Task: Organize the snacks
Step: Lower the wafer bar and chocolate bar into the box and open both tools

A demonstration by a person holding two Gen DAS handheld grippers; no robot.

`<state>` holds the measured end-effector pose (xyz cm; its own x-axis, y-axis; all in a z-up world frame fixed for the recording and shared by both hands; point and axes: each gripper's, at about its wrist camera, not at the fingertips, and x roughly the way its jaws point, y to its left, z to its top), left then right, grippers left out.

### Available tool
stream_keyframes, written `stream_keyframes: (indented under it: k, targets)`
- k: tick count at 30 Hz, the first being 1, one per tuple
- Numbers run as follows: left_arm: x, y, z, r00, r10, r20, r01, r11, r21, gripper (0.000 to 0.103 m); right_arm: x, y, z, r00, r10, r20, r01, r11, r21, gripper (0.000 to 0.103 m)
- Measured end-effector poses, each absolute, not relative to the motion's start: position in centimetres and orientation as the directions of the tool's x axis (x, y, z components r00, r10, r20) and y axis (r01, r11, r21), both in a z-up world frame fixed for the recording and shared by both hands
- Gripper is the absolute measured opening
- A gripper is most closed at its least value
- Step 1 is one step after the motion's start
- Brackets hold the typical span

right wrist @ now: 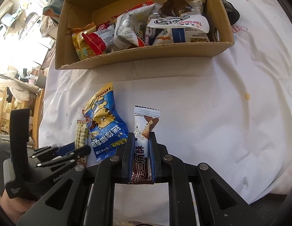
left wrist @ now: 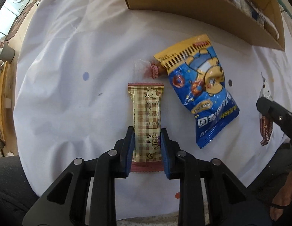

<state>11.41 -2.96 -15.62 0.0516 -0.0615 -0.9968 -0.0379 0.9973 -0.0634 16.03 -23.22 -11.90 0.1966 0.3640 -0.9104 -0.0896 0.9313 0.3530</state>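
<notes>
Left gripper (left wrist: 147,146) clamped the plaid snack bar (left wrist: 146,124), blue bear snack bag (left wrist: 200,94) just right; right gripper (right wrist: 142,154) gripped the white-and-brown chocolate snack packet (right wrist: 144,131).

Glossy foil snack bag (left wrist: 200,92), matt cardboard box (left wrist: 183,5)

**White-clothed worktop and its load**

A creased white cloth covers the worktop (left wrist: 70,94). On it lie a plaid snack bar (left wrist: 146,113), a blue bear-print snack bag (left wrist: 204,94), a small red candy (left wrist: 154,70) and an open cardboard box (right wrist: 146,53) of snacks.
</notes>
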Motion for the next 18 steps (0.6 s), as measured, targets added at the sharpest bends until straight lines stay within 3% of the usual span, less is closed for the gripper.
stream_keyframes:
  k: [9,13,18]
  targets:
    - [11.5,-0.1,-12.1,0.197,-0.013,-0.98,-0.133,0.99,-0.04,0.022,15.7,-23.2,-10.8,0.22,0.41,-0.885,-0.102,0.912,0.397,0.015]
    - [12.6,0.7,-8.1,0.343,-0.024,-0.939,-0.163,0.983,-0.085,0.022,15.7,-23.5,-8.1,0.308,0.485,-0.819,-0.139,0.874,0.465,0.015]
    - [14.9,0.1,-2.8,0.496,-0.068,-0.866,-0.064,0.991,-0.115,0.022,16.4,-24.0,-4.4,0.437,0.543,-0.718,-0.214,0.837,0.503,0.015]
